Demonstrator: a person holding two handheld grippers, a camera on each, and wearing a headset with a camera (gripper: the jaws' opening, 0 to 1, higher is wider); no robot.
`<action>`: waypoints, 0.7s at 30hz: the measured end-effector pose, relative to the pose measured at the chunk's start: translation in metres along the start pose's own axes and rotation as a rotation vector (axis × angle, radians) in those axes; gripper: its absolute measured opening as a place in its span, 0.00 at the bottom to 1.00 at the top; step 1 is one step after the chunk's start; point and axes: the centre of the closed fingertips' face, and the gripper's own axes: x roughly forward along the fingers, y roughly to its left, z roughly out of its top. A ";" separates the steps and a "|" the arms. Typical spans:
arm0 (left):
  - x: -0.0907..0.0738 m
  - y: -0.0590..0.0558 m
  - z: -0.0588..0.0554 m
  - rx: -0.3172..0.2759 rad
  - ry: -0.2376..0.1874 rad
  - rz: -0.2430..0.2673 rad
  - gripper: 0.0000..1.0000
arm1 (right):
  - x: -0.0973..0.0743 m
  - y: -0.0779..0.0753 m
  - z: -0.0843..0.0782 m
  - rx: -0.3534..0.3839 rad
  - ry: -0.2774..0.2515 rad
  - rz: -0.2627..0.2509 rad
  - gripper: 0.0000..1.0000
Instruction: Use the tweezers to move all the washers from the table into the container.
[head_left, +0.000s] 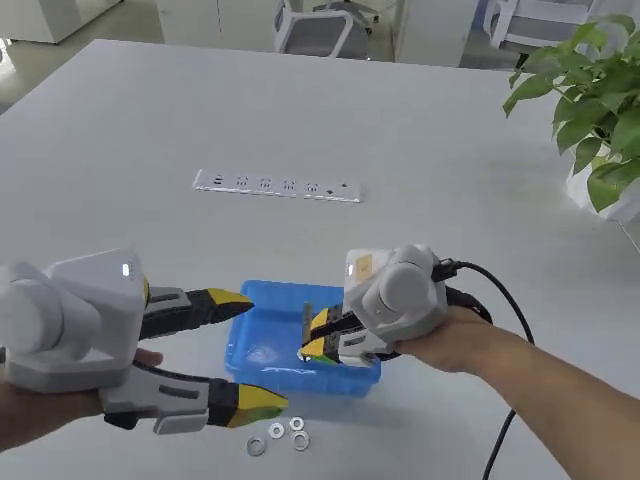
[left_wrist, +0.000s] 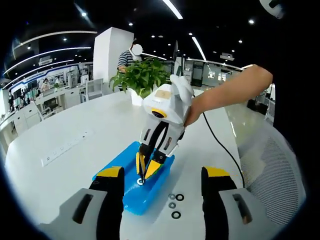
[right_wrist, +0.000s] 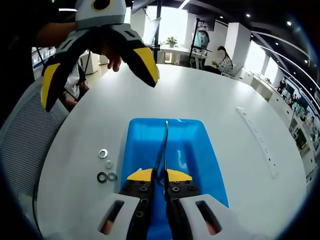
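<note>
A blue container (head_left: 262, 340) stands near the table's front edge. My right gripper (head_left: 322, 342) hangs over it, shut on thin dark tweezers (right_wrist: 164, 145) that point down into the container (right_wrist: 190, 150). In the left gripper view the tweezers (left_wrist: 142, 172) end at a small ring (left_wrist: 140, 181) on the container floor; I cannot tell whether they hold it. Several washers (head_left: 280, 435) lie on the table just in front of the container, also seen as washers (left_wrist: 175, 204) and washers (right_wrist: 105, 167). My left gripper (head_left: 256, 350) is open and empty at the container's left end.
A white power strip (head_left: 275, 186) lies across the middle of the table. A potted plant (head_left: 590, 90) stands at the right edge. The right gripper's black cable (head_left: 505, 310) trails over the person's arm. Chairs stand beyond the far edge.
</note>
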 end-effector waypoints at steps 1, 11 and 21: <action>0.002 0.001 0.002 0.008 0.000 -0.003 0.63 | 0.000 0.000 0.000 0.000 -0.001 0.000 0.08; 0.024 0.013 0.007 0.096 0.052 -0.053 0.34 | 0.000 0.001 0.000 -0.016 0.001 0.005 0.08; 0.041 0.023 0.003 0.133 0.076 -0.074 0.24 | -0.001 0.002 0.000 -0.035 0.005 0.012 0.08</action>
